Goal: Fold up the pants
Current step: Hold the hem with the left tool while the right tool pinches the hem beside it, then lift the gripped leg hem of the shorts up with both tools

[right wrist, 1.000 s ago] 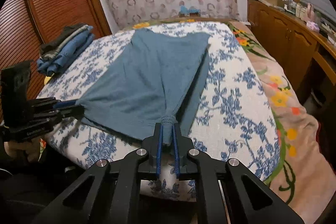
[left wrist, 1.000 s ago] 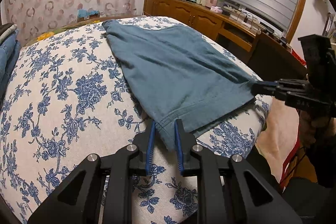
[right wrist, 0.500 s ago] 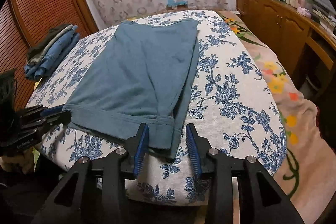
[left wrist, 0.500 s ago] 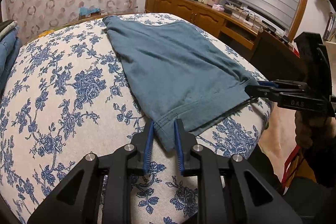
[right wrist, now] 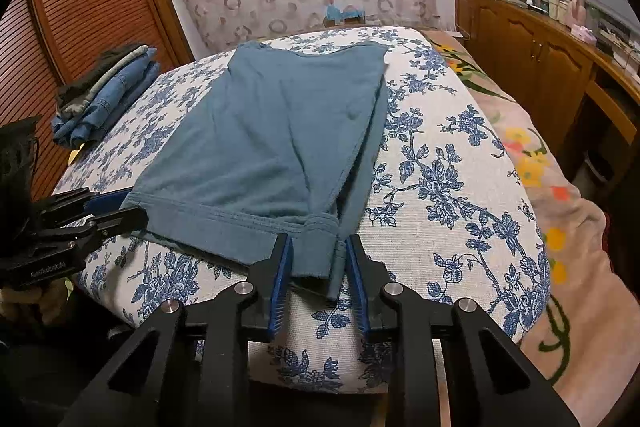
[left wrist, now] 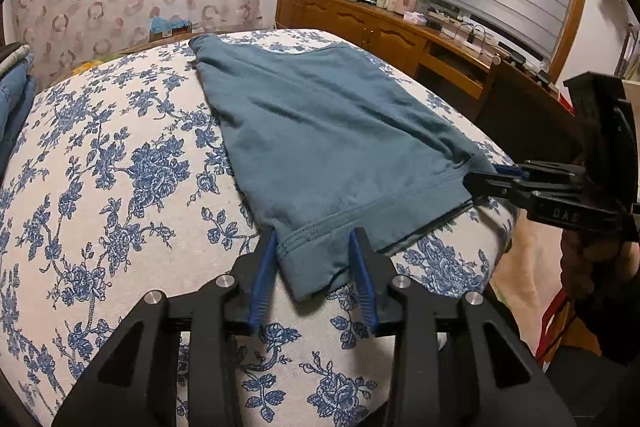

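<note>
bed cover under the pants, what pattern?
Blue flowers and vines on off-white, on the bed cover. Clearest in the right wrist view.

Only two markings show, both pale lettering on the black gripper bodies. In the left wrist view, the right gripper (left wrist: pixel 480 183) bears raised letters on its side that look like "DAS". In the right wrist view, the left gripper (right wrist: pixel 116 213) carries a small printed word, too blurred to read.

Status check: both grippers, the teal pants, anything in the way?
Left gripper opening, right gripper closing, hem corners between loose pads. Teal pants flat on floral bed. Folded jeans stack well clear.
</note>
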{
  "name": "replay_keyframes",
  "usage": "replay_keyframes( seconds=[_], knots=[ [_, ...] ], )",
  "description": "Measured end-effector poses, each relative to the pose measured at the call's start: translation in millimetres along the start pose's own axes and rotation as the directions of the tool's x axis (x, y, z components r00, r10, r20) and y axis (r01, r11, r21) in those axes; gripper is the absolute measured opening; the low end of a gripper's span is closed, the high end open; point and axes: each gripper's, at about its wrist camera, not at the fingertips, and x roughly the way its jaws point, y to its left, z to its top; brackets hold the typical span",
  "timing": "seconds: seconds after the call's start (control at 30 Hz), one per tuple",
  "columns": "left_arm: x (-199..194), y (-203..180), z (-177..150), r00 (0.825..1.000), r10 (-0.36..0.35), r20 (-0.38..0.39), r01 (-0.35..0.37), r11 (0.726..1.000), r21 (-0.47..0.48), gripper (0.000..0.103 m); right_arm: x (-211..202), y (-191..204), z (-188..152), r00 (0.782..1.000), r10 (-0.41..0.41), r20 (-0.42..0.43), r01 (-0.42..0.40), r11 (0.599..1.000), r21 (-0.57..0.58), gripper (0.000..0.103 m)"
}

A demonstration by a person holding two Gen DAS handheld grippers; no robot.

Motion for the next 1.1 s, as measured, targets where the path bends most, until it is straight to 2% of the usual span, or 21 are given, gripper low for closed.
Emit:
replay_keyframes(
  seconds=[0.37,0.57,0.63,0.73,0.8,1.1],
  knots=[
    [-5,8,-5,1.0,0.01,0.013,-0.01,0.999,-0.041,0.038,-1,0,-1,1.0,0.005,0.006,-0.005,1.0,-0.002,0.028],
    [-4,3,-7,0.999,0.042,0.018,-0.041,0.999,-0.018,0.038,-1,0,0,1.0,0.008,0.005,-0.008,1.0,0.001,0.028],
    [-3,2,-6,0.999,0.04,0.017,-0.04,0.999,-0.008,0.031,-1,-1,0,1.0,0.009,0.007,-0.009,1.0,-0.004,0.027],
    [-3,2,-6,1.0,0.021,0.015,-0.021,1.0,-0.005,0.023,-3,1,1,0.999,0.031,0.016,-0.03,0.999,-0.022,0.013],
    [-5,4,-5,1.0,0.006,0.017,-0.005,1.0,-0.014,0.017,-3,4,2,0.999,0.041,0.009,-0.041,0.998,-0.04,0.01],
    [-37,2,10,0.994,-0.029,0.106,0.03,1.0,-0.005,0.013,-16,8,11,0.995,0.075,0.062,-0.072,0.996,-0.048,0.009]
  ],
)
